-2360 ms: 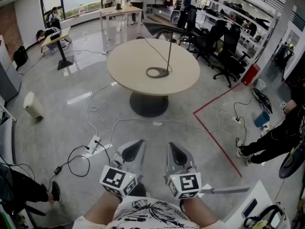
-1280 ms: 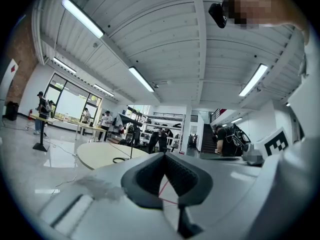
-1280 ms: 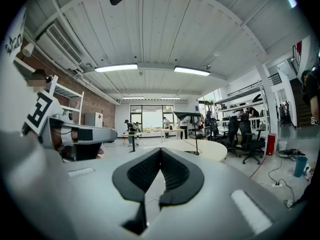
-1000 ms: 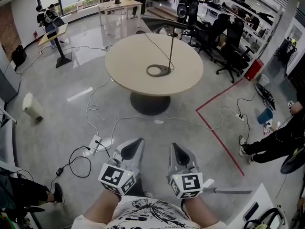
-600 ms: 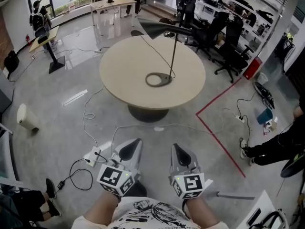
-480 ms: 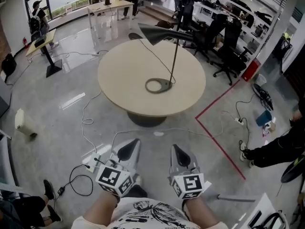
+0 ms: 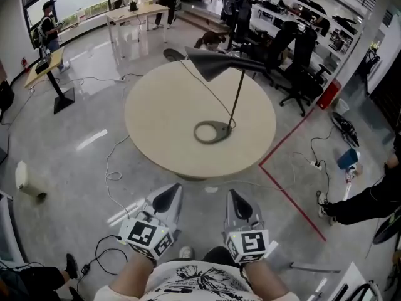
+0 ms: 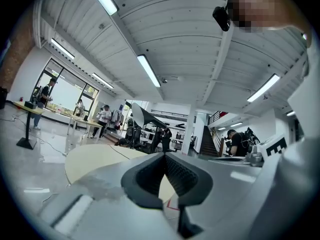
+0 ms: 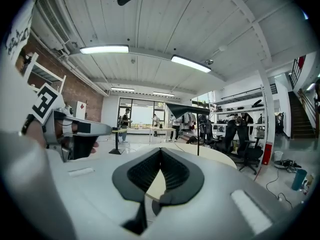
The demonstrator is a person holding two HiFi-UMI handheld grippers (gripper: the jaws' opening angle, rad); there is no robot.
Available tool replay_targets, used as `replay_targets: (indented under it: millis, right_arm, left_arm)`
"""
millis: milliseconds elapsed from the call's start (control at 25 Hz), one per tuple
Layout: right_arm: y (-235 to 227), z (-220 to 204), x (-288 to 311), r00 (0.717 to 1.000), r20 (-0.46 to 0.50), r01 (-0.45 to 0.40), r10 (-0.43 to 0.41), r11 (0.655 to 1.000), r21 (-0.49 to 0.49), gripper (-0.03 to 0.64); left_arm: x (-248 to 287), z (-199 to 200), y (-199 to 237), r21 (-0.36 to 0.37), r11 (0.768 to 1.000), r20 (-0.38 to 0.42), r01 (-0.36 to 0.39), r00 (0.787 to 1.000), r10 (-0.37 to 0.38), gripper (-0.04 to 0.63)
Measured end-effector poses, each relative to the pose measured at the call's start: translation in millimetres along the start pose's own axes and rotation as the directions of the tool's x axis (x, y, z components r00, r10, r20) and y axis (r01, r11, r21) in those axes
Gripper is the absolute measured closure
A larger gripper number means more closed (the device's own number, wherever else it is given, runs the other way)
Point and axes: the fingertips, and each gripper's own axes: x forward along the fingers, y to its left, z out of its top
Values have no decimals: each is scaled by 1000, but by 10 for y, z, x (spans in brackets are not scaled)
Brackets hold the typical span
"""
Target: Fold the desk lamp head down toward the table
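Observation:
A desk lamp stands on the round beige table. It has a black ring base, a thin upright stem and a dark cone head held high and about level. Both grippers hang low in front of my body, well short of the table. My left gripper is shut on nothing, and my right gripper is shut and empty too. The left gripper view shows the lamp head far beyond the jaws. In the right gripper view the lamp head sits above the table.
Black office chairs crowd the table's far right. A red tape line and loose cables run over the grey floor. A person crouches at the right. Desks with people stand at the back.
I have walked toward the table, so it and the lamp now sit closer and larger in the head view. Both grippers stay shut and low in front of me.

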Motion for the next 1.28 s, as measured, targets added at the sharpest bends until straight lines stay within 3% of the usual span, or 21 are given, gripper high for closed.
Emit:
replay_targets:
  millis: [320, 440, 600, 880, 1280]
  right_arm:
    - [-269, -67, 611, 998, -19, -56, 56, 998, 6, 607]
    - [-487, -43, 902, 994, -25, -104, 104, 995, 4, 607]
    - [-662, 41, 1319, 985, -17, -174, 174, 985, -3, 607]
    - [-1104, 190, 1911, 972, -7, -235, 235, 972, -24, 607]
    - [-1062, 389, 2394, 955, -4, -298, 298, 954, -38, 607]
  left_arm:
    - [480, -65, 329, 1, 998, -18, -58, 998, 58, 594]
    - [776, 24, 405, 12, 995, 10, -96, 995, 96, 594]
    - [1079, 225, 635, 18, 986, 71, -167, 984, 165, 594]
    - [1599, 328, 821, 29, 963, 104, -268, 959, 264, 594]
    - [1752, 853, 1092, 80, 953, 197, -292, 942, 272, 594]
